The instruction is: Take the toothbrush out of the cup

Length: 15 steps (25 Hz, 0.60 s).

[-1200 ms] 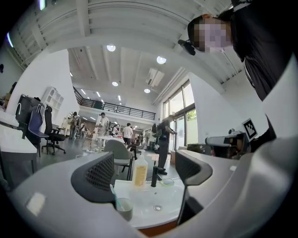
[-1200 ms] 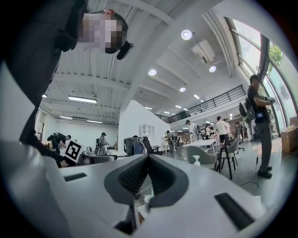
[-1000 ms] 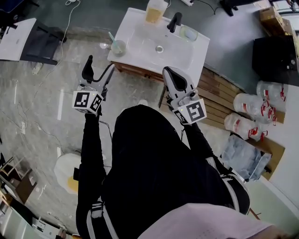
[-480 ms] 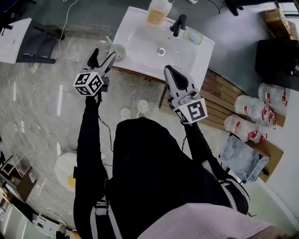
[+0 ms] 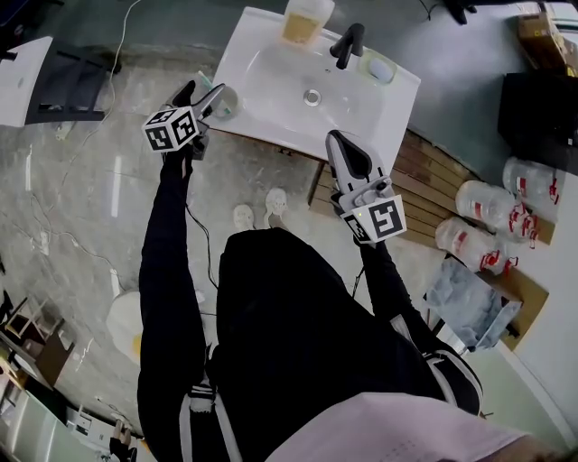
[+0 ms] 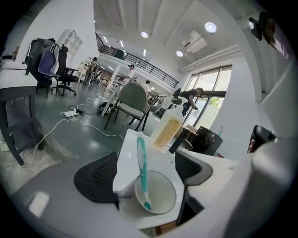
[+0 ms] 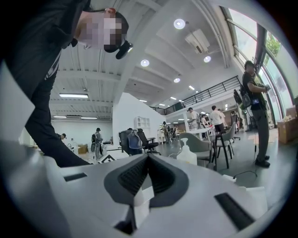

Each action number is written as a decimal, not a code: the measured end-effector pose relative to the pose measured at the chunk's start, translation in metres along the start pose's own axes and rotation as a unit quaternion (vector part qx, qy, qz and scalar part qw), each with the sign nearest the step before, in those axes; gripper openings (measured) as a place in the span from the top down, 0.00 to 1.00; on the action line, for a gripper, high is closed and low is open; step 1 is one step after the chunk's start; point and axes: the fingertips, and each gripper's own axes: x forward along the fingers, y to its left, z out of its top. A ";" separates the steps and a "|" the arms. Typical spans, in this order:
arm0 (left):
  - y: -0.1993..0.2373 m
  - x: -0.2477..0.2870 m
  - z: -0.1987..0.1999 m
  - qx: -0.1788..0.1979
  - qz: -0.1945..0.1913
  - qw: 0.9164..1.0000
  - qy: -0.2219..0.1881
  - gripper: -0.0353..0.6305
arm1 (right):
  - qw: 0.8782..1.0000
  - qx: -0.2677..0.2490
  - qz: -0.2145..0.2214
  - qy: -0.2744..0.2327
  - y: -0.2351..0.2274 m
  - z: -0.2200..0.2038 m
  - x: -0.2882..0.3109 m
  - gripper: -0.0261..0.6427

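A white cup (image 6: 158, 195) stands on the near left corner of the white basin (image 5: 271, 86), with a teal toothbrush (image 6: 141, 167) leaning in it, head up. My left gripper (image 6: 146, 174) is open just before the cup, its black pads (image 6: 95, 179) apart on either side of cup and brush, touching neither. From the head view the left gripper (image 5: 200, 93) hangs at that corner, the cup (image 5: 226, 101) partly behind it. My right gripper (image 5: 341, 144) is shut and empty, held in the air off the basin's front right edge; its pads (image 7: 148, 160) meet.
On the basin's back rim stand a yellow soap bottle (image 5: 302, 20), a black tap (image 5: 348, 43) and a small soap dish (image 5: 379, 68). Wooden slats (image 5: 433, 185) and large plastic bottles (image 5: 488, 212) lie on the floor to the right. The person's shoes (image 5: 262, 209) are in front of the basin cabinet.
My left gripper has moved forward and up to the cup at the basin's corner, staying open. The right gripper has barely shifted.
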 end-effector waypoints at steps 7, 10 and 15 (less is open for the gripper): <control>0.013 0.009 -0.003 0.025 0.034 0.999 0.010 0.72 | 1.000 0.003 -0.010 -0.001 -0.012 0.000 -0.004 0.96; 0.012 0.009 -0.004 0.037 0.033 0.999 0.009 0.77 | 1.000 0.004 -0.013 -0.001 -0.016 0.000 -0.004 0.96; 0.002 0.011 -0.003 0.047 0.013 0.999 0.007 0.85 | 1.000 0.002 -0.014 -0.001 -0.017 0.000 -0.004 0.96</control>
